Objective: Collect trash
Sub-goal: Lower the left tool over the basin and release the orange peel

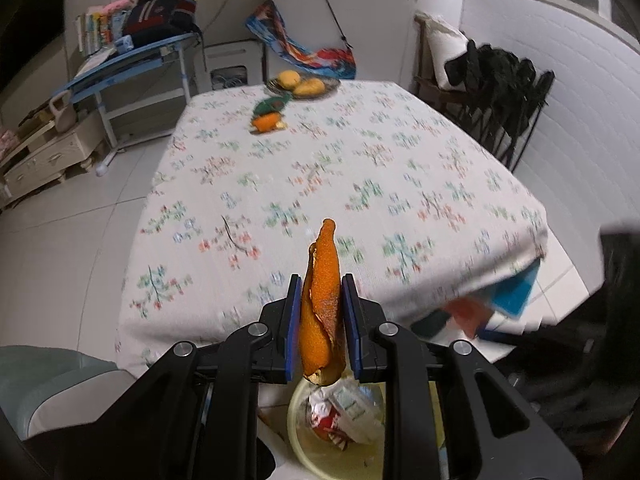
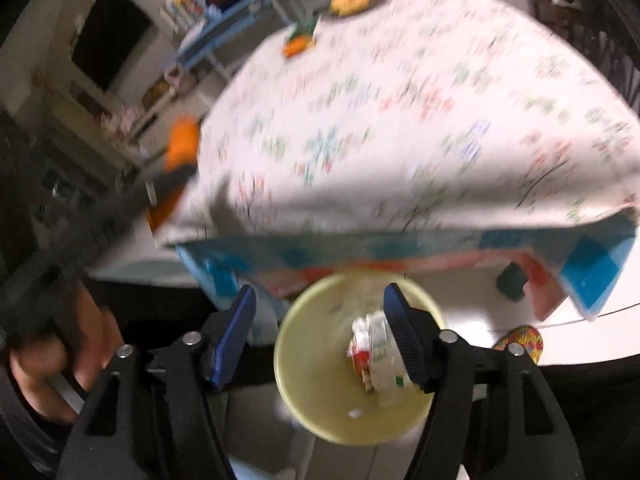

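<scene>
The left gripper [image 1: 322, 312] pinches an upright orange peel [image 1: 323, 300] above the yellow bin [image 1: 298, 436] beside the counter [image 1: 280, 184]; the right gripper [image 2: 320, 340] gapes empty over it; centre the peel above the wrappers [image 1: 344, 416] before releasing; more peel [image 1: 267, 122] waits far across

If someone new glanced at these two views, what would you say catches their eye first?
Probably the bright orange peel, clamped upright in the left tongs just above a pale yellow bin that stands on the floor by the table's near edge. The bin already holds a crumpled red-and-white wrapper, seen through the open right tongs. Behind, a floral tablecloth fills both views, with more peel near a plate of yellow fruit at its far end.
</scene>
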A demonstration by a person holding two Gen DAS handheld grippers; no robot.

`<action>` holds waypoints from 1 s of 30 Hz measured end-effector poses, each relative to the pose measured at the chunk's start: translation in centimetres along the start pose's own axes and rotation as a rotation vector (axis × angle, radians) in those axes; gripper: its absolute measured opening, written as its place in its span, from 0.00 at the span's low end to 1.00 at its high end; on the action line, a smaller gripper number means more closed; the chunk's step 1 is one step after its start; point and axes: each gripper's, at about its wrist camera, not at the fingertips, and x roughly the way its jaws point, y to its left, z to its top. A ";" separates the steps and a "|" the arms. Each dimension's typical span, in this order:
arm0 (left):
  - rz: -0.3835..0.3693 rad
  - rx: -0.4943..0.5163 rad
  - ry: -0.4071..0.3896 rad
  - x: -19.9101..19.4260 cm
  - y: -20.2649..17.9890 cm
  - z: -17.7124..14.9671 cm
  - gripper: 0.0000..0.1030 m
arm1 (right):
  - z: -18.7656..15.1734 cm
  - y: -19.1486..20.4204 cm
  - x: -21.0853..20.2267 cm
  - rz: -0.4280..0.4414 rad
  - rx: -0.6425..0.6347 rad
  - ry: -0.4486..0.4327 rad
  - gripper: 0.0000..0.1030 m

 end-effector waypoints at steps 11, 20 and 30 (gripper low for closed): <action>-0.169 0.052 0.138 0.8 -1.7 -3.5 0.19 | 0.7 -1.2 -3.0 -0.012 0.062 -0.154 0.67; -0.217 0.114 0.215 1.6 -3.3 -5.0 0.32 | 0.9 -1.3 -3.3 -0.002 0.069 -0.173 0.67; -0.164 -0.022 0.016 -1.2 -0.5 -2.3 0.50 | 0.9 -1.1 -3.2 -0.009 0.064 -0.183 0.67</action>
